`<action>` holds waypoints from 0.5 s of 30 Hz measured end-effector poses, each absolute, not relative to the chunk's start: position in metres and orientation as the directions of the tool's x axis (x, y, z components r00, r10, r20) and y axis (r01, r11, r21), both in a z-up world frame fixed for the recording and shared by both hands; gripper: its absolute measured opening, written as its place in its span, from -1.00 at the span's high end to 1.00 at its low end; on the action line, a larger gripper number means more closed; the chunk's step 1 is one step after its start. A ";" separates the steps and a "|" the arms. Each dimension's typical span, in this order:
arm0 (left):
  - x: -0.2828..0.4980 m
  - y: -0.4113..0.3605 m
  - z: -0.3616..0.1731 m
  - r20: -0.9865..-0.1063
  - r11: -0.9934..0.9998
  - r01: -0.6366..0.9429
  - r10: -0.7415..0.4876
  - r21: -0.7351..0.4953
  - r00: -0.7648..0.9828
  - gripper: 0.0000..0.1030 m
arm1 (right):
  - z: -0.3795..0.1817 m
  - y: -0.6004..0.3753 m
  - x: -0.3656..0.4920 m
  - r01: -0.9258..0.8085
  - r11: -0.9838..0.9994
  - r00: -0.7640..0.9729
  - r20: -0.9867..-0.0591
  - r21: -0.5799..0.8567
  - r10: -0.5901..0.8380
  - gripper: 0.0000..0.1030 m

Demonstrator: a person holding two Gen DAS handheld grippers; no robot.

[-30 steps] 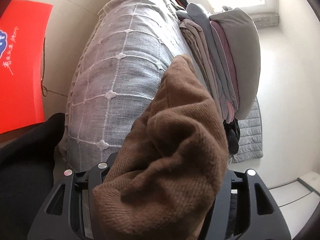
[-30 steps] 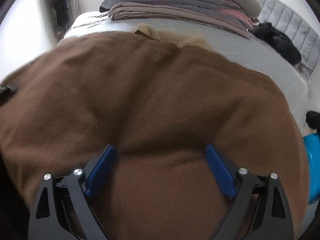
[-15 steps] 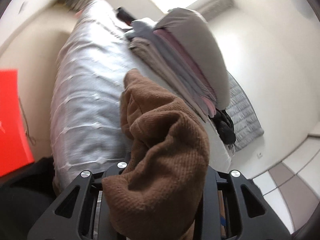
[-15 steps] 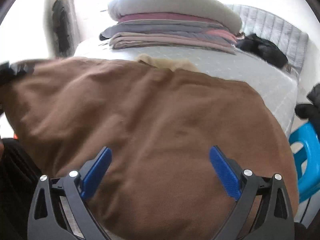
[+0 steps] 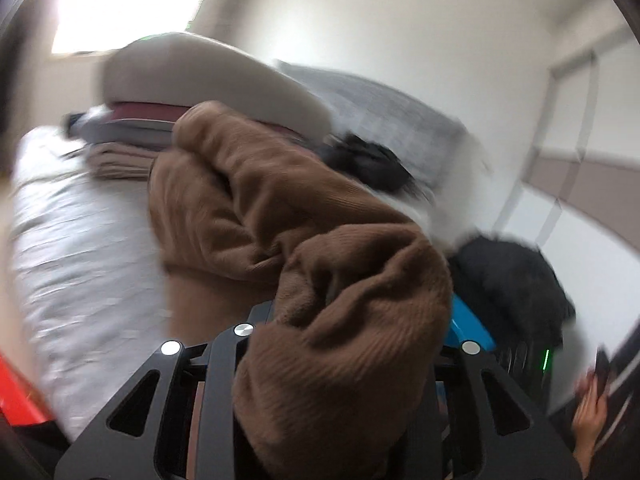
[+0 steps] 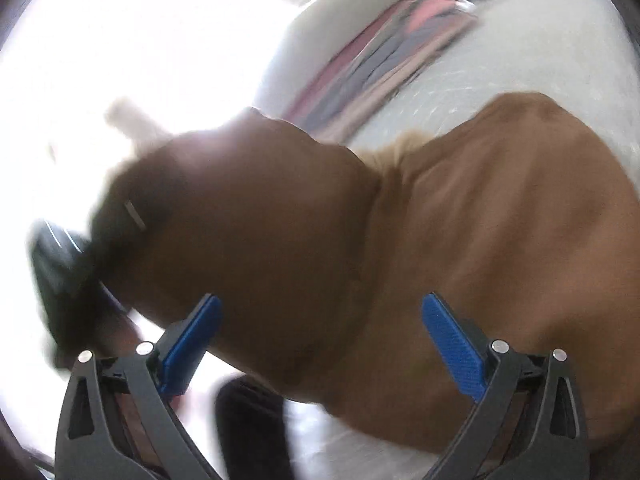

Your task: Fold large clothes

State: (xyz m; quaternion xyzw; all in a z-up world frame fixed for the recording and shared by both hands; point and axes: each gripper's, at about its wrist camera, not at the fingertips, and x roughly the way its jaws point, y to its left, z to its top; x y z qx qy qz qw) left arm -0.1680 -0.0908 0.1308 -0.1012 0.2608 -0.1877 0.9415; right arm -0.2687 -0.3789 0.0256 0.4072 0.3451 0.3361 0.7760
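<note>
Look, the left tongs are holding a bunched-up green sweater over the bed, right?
Not quite: the sweater is brown, not green. The left wrist view shows it bunched up in the left tongs, with the rest of it trailing onto the bed, so the rest of what you said holds.

Brown ribbed sweater [image 5: 328,264]; blue-padded right claw [image 6: 320,336].

Heavy motion blur, blown-out window [image 6: 132,60] glare, dark fisheye vignetting at the corners.
</note>
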 end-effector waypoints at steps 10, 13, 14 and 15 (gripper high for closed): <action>-0.153 -0.258 0.001 -0.742 0.878 0.474 -0.360 -0.065 0.565 0.07 | -0.041 -0.501 -0.263 0.057 0.179 0.502 -0.183 0.982 0.845 -0.89; -0.166 -0.261 0.013 -0.741 0.868 0.496 -0.349 -0.024 0.574 -0.13 | -0.037 -0.508 -0.253 0.043 0.196 0.507 -0.191 0.980 0.840 -0.89; -0.170 -0.261 0.018 -0.738 0.864 0.503 -0.353 -0.021 0.575 -0.16 | -0.032 -0.506 -0.247 0.025 0.208 0.520 -0.190 0.978 0.833 -0.89; -0.177 -0.260 0.022 -0.736 0.860 0.510 -0.355 -0.015 0.577 -0.20 | -0.026 -0.507 -0.247 0.001 0.210 0.538 -0.178 0.978 0.824 -0.89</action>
